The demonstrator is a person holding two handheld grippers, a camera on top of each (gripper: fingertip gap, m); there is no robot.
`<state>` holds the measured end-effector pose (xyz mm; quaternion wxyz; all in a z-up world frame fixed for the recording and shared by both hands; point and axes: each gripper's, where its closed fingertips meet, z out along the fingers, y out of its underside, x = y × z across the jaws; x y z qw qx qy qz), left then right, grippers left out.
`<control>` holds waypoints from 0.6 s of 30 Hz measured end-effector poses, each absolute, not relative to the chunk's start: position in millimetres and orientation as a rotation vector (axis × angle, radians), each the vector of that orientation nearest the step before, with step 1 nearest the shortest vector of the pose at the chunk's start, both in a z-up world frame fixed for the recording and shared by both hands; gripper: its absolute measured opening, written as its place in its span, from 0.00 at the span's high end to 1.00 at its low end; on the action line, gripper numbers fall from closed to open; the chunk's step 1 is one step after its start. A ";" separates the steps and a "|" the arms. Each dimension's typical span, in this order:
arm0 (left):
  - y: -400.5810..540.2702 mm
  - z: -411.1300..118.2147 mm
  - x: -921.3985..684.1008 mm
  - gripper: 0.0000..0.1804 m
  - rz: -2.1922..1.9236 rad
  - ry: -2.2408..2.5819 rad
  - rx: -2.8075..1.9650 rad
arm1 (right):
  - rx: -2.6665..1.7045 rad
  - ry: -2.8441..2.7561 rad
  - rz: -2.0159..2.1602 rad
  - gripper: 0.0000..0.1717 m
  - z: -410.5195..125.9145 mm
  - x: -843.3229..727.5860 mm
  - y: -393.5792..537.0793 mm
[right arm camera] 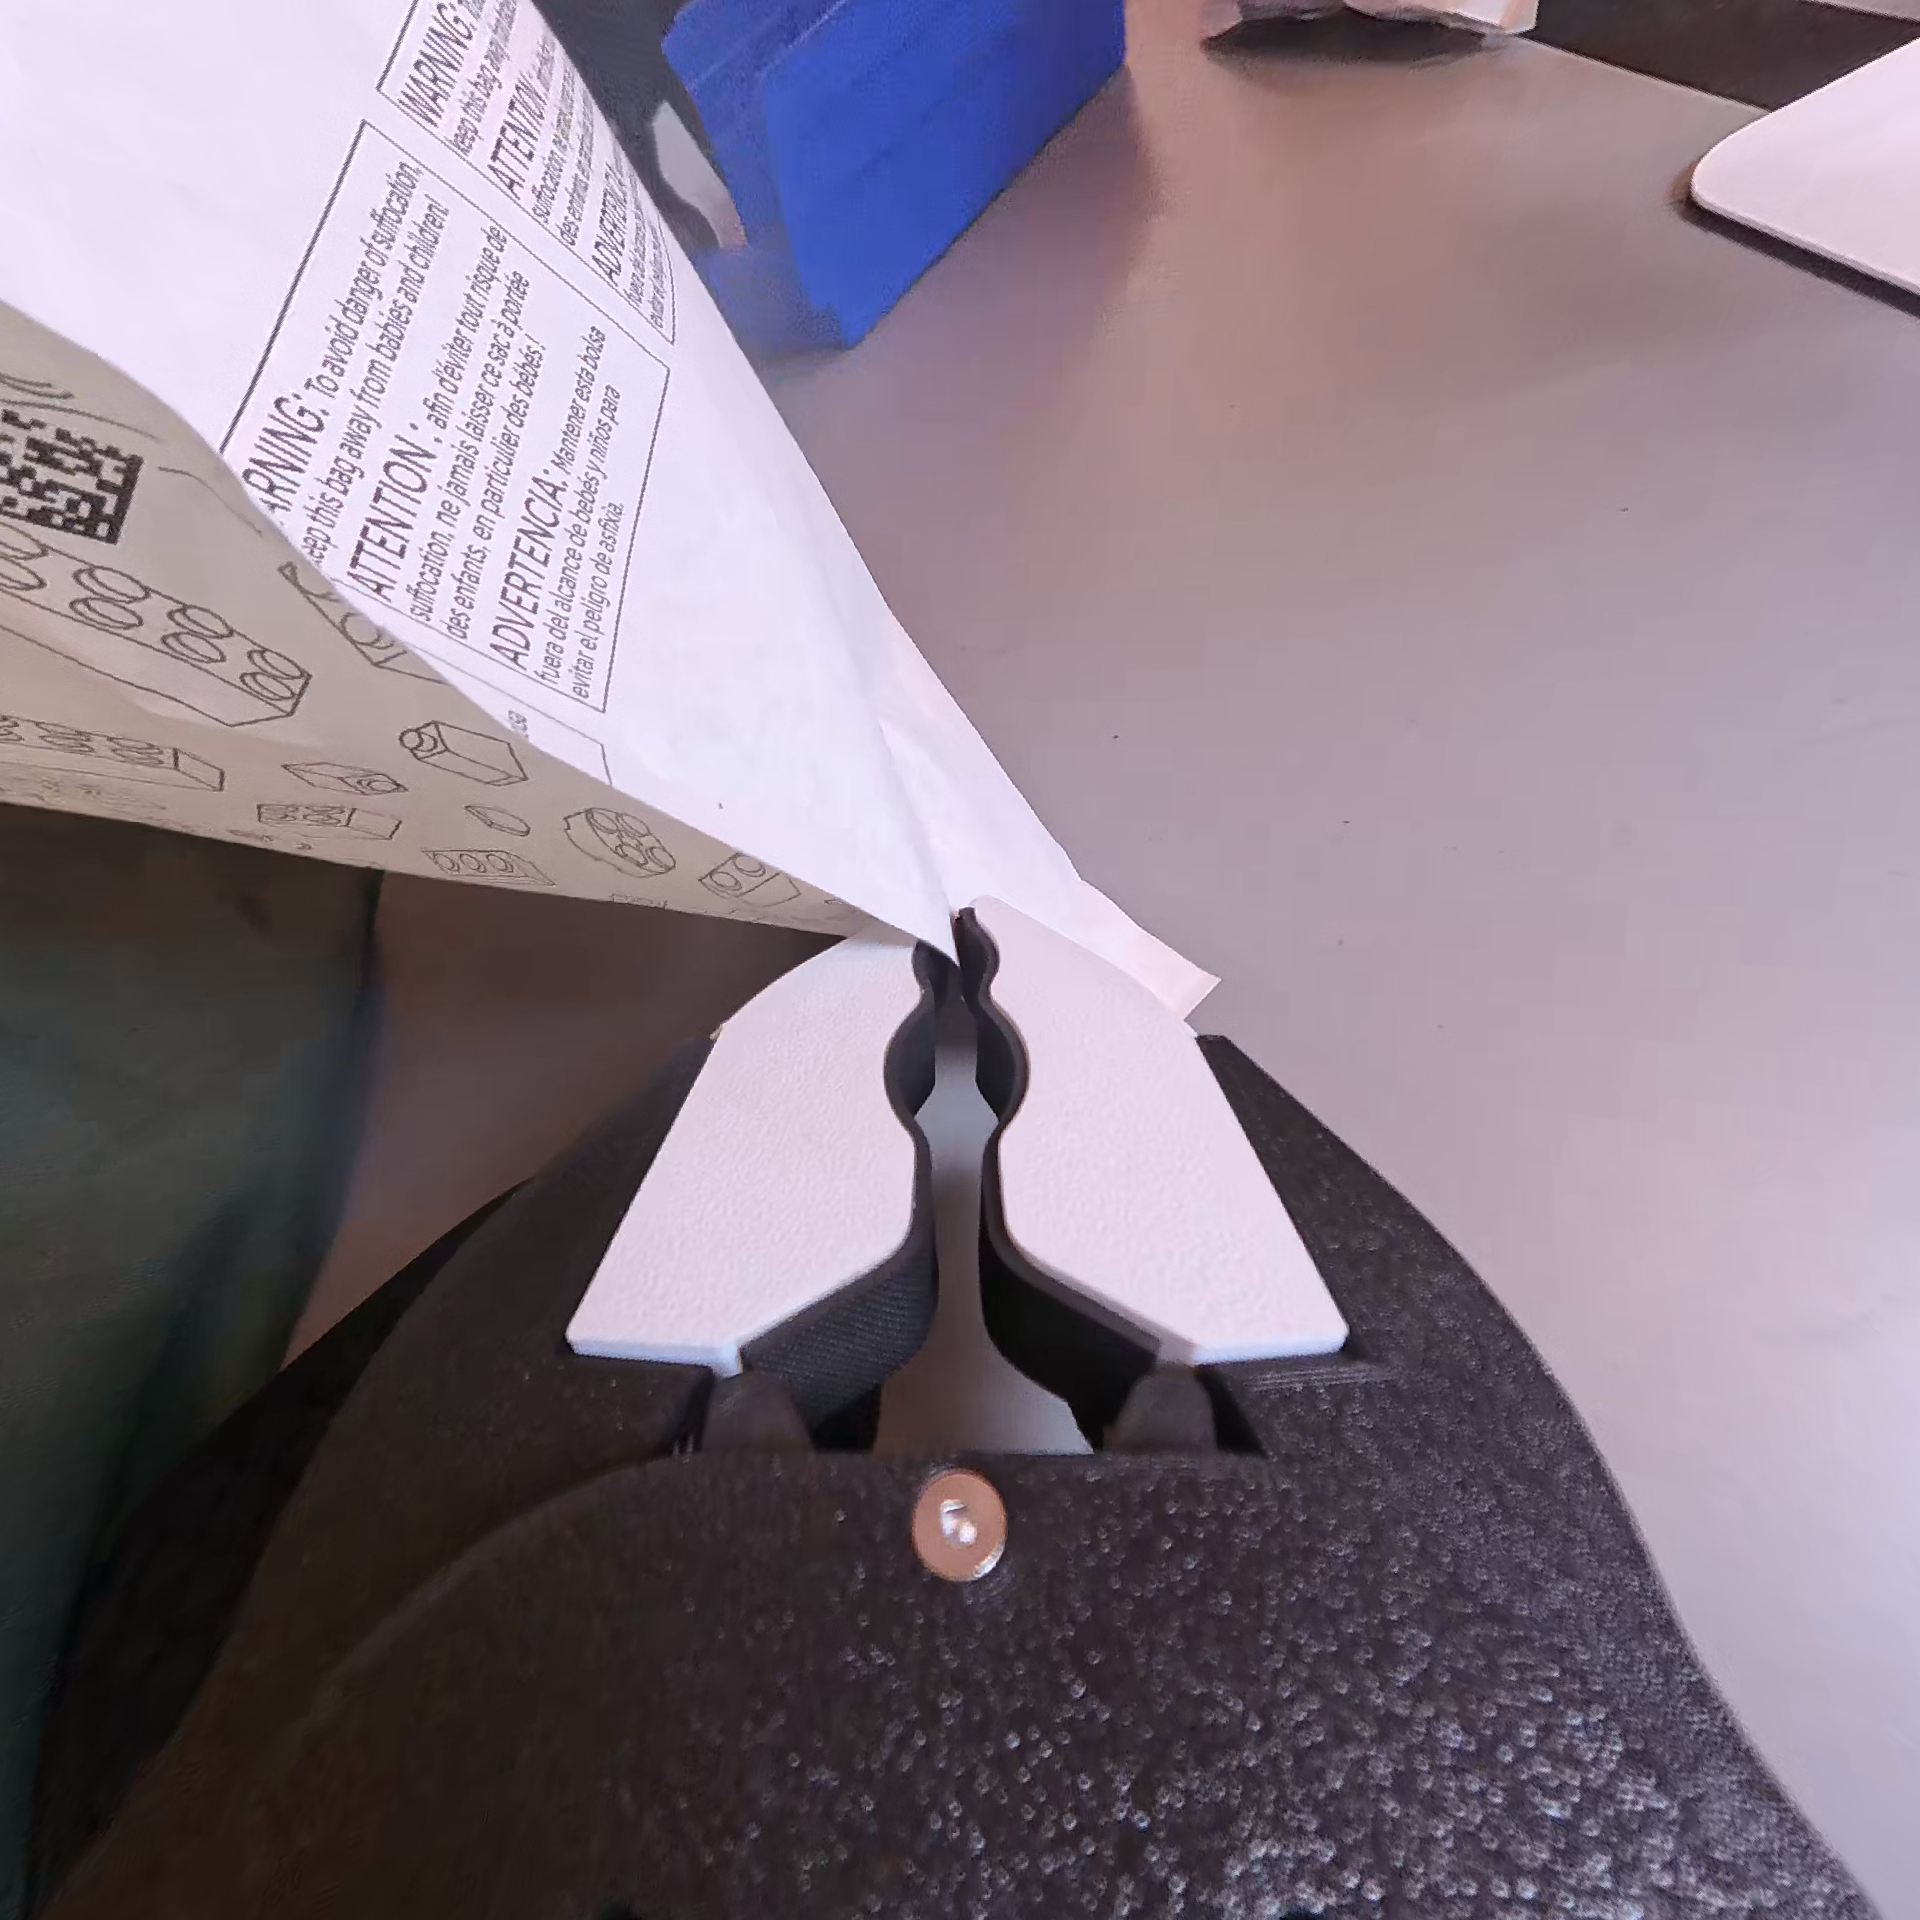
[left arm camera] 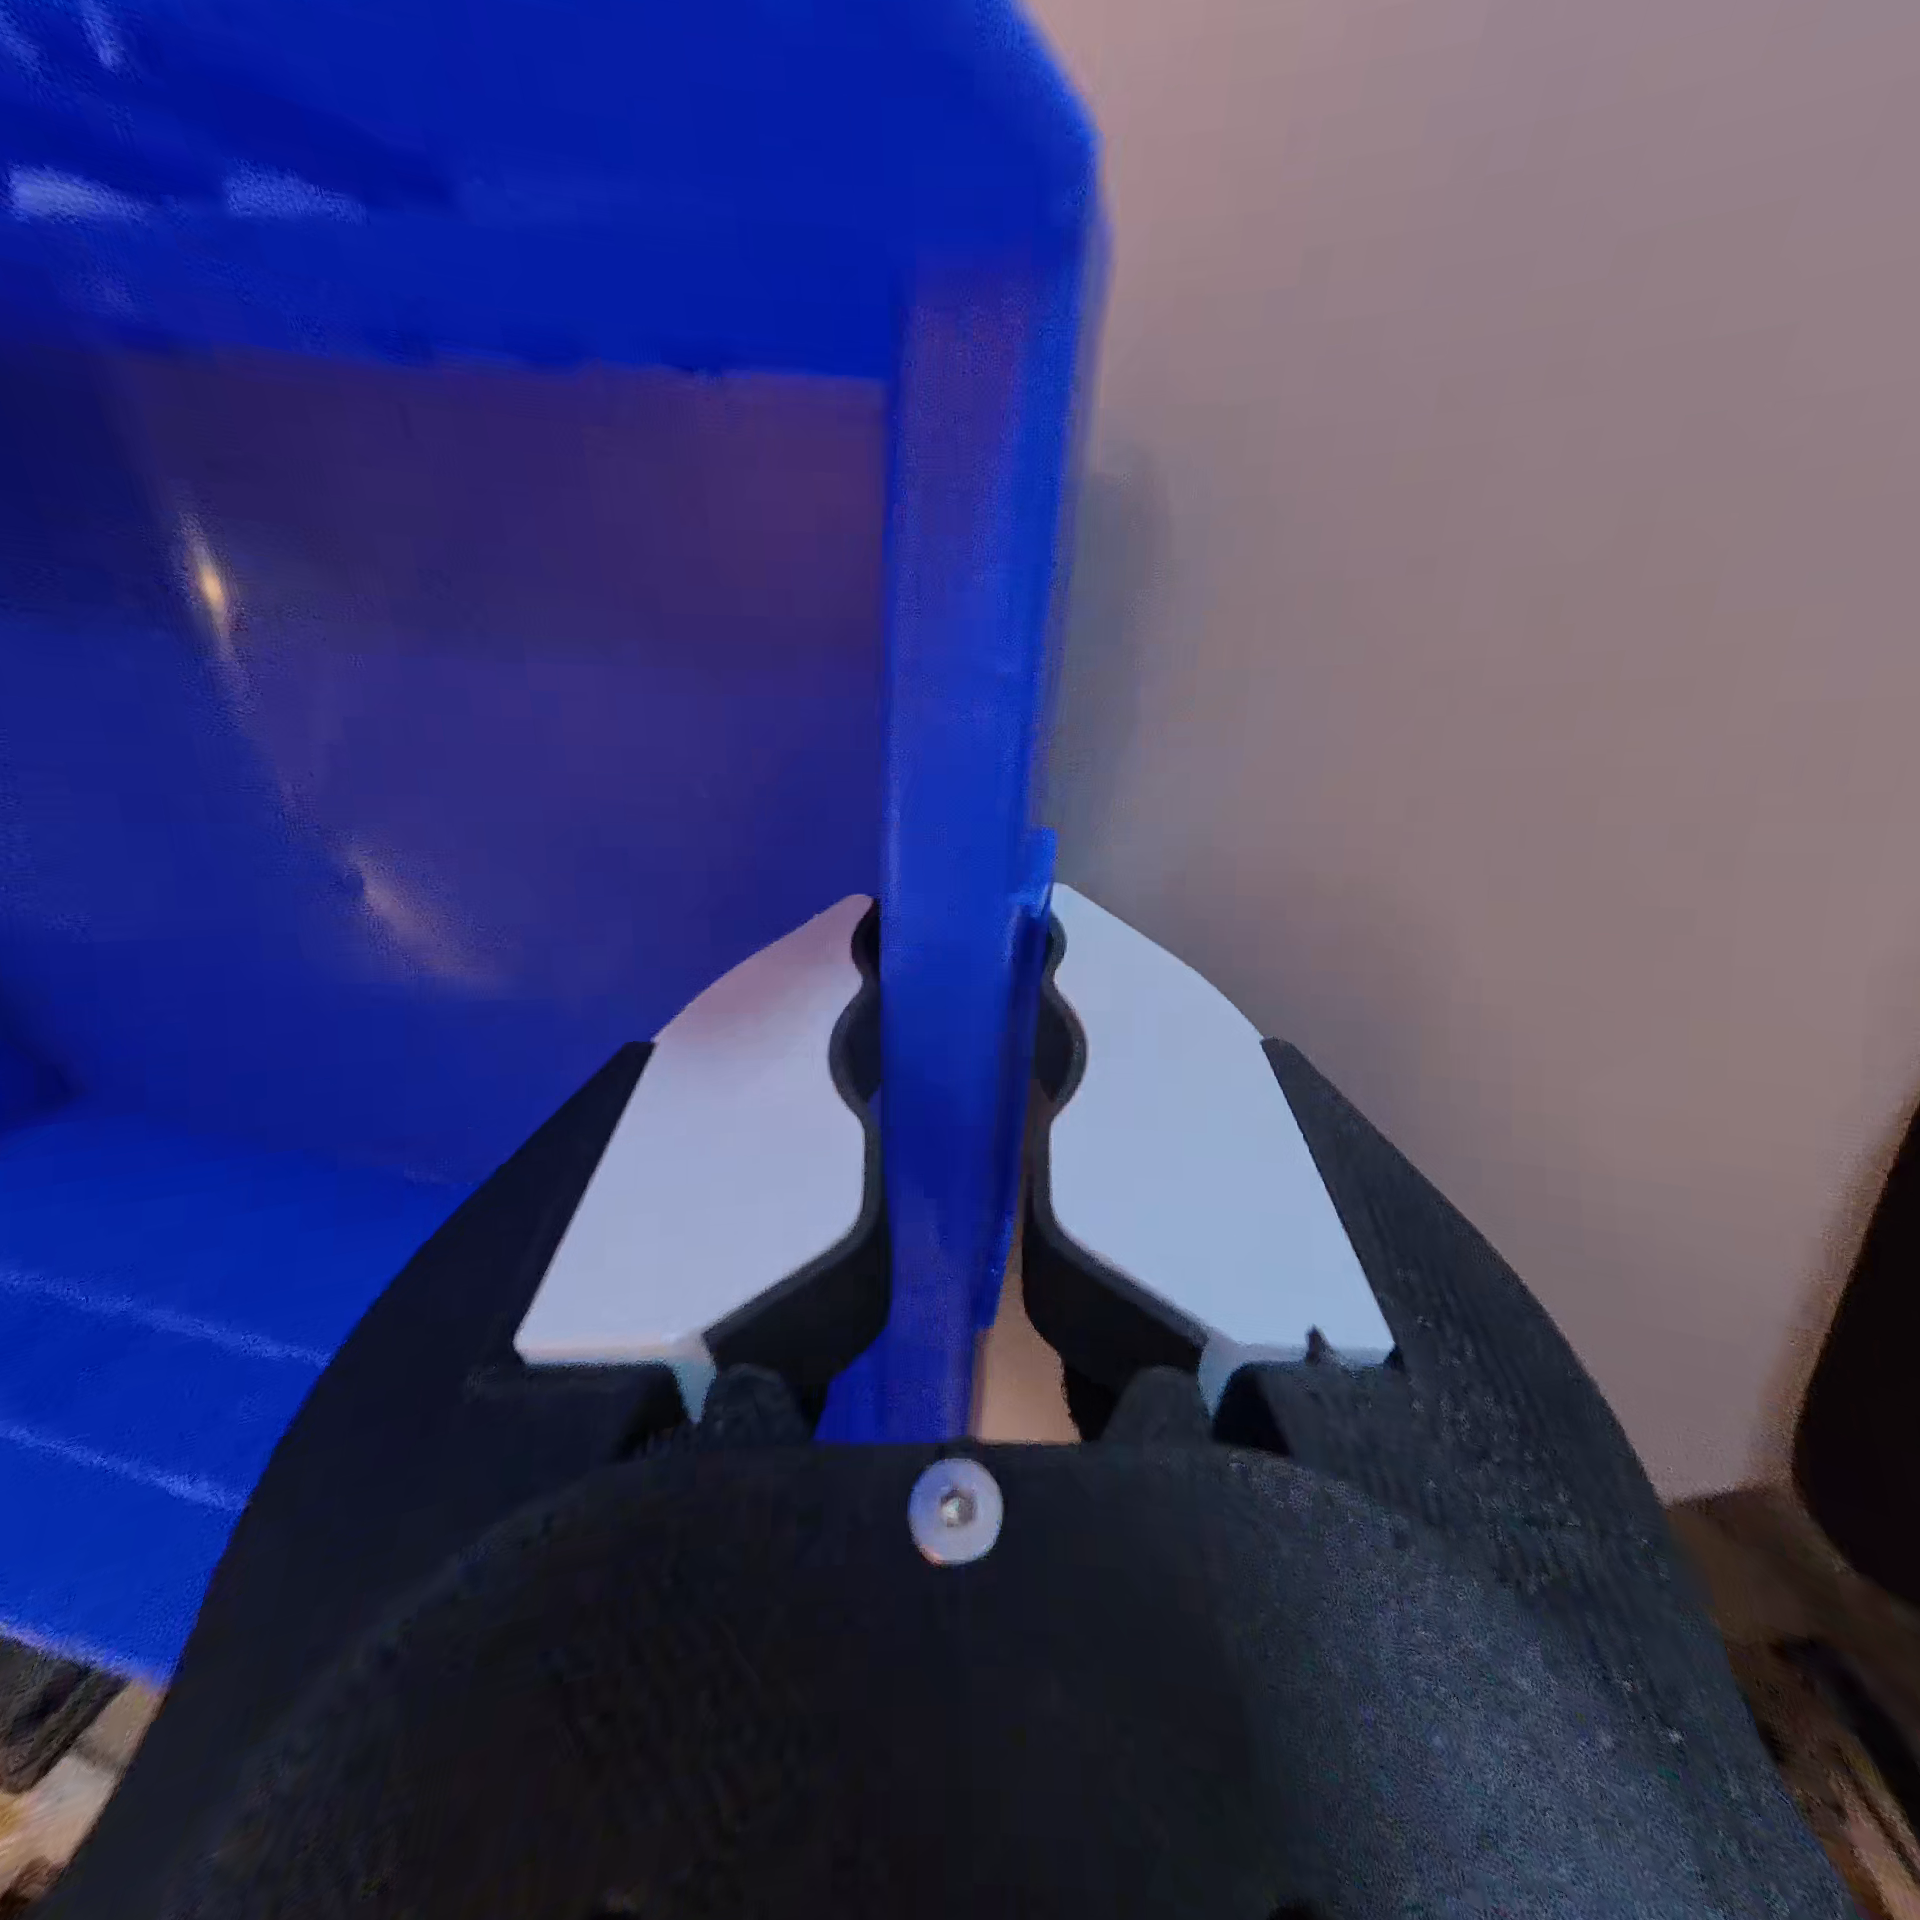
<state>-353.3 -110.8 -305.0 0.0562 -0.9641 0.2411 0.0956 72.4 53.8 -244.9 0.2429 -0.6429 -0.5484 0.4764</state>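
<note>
A smooth grey table [right arm camera: 1403, 623] fills the right wrist view, with a pale wall [left arm camera: 1507, 520] behind in the left wrist view.

The left gripper [left arm camera: 961, 925] has its jaws part-way apart and clamped on the upright wall of a blue bin [left arm camera: 966, 623]: the dark pads [left arm camera: 864, 1039] press against the wall from both sides, the left finger inside the bin and the right finger outside it. The picture is blurred with motion, so the contact on the right pad is likely rather than certain. What shows of the bin's inside is bare blue plastic.

The right gripper [right arm camera: 951, 935] has its jaws together on the corner of a white paper bag [right arm camera: 520, 468]. The bag rises up and to the left from the fingertips, and a small flap of it pokes out past the right finger. It bears boxed black print, a square code and line drawings of toy bricks. Whether anything is in the bag cannot be told.

Counted: two grippers, one bag, one bin. In the right wrist view the bin [right arm camera: 904, 135] stands on the table well beyond the bag. A white flat thing [right arm camera: 1829, 177] lies at the table's far right edge.
</note>
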 end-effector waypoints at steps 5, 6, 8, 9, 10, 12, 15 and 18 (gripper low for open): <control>-100.9 -303.6 -364.7 0.84 0.304 0.757 -2.830 | -1.767 -1.490 1.297 0.99 -245.2 72.4 53.4; -101.6 -299.7 -368.7 0.79 0.381 0.781 -2.814 | -1.769 -1.488 1.295 0.99 -245.3 72.5 53.3; -87.8 -273.4 -354.2 0.73 0.423 0.774 -2.649 | -1.780 -1.478 1.303 0.99 -245.2 72.2 53.7; -77.0 -253.9 -332.2 0.74 0.356 0.770 -2.516 | -1.789 -1.471 1.312 0.99 -244.9 71.7 54.1; -69.6 -236.0 -299.5 0.73 0.227 0.806 -2.379 | -1.799 -1.463 1.319 0.99 -244.6 71.3 54.7; -70.9 -212.4 -215.3 0.71 -0.114 0.958 -2.117 | -1.836 -1.432 1.332 0.99 -244.6 70.6 57.6; -75.0 -222.8 -115.9 0.72 -0.326 1.166 -1.912 | -1.913 -1.353 1.367 0.99 -245.7 71.3 61.8; -64.5 -231.1 -53.9 0.74 -0.481 1.191 -1.791 | -1.989 -1.272 1.386 0.99 -247.5 72.5 66.2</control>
